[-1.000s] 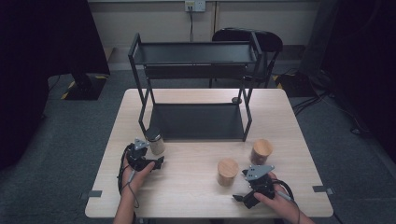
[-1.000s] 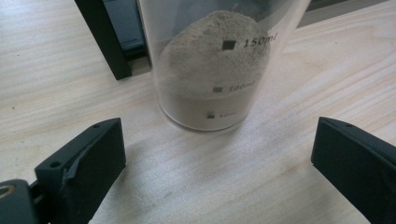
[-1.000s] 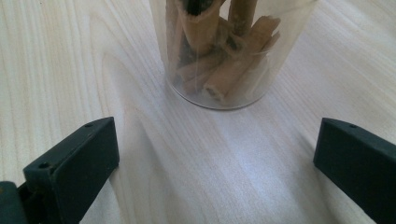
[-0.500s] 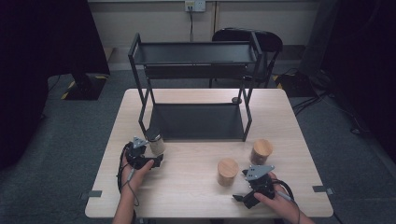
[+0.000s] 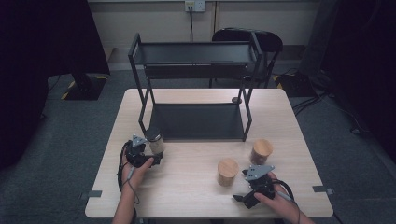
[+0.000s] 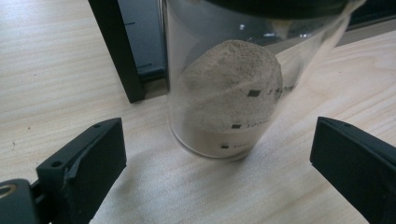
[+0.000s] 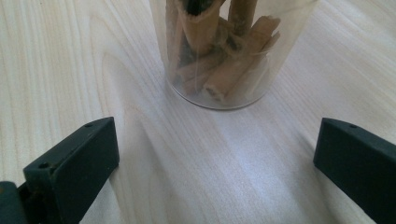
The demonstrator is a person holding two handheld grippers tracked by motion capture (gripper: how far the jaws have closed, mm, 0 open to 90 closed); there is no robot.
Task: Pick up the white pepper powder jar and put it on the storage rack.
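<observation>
A glass jar of grey-brown powder with a dark lid [image 5: 155,140] stands at the rack's front left leg. My left gripper [image 5: 148,154] is open just in front of it. In the left gripper view the powder jar [image 6: 224,93] stands slightly ahead of the left gripper [image 6: 215,168], whose jaws are spread wide to either side without touching it. My right gripper [image 5: 243,186] is open near the table's front right and faces a wooden-lidded jar [image 5: 228,171]. In the right gripper view that jar [image 7: 224,51] holds cinnamon sticks and stands beyond the right gripper [image 7: 217,158].
A black two-tier rack [image 5: 196,119] stands at the back of the wooden table [image 5: 187,196]; its front leg [image 6: 116,51] is close left of the powder jar. A second wooden-lidded jar [image 5: 261,150] stands to the right. A chair [image 5: 252,39] is behind the table.
</observation>
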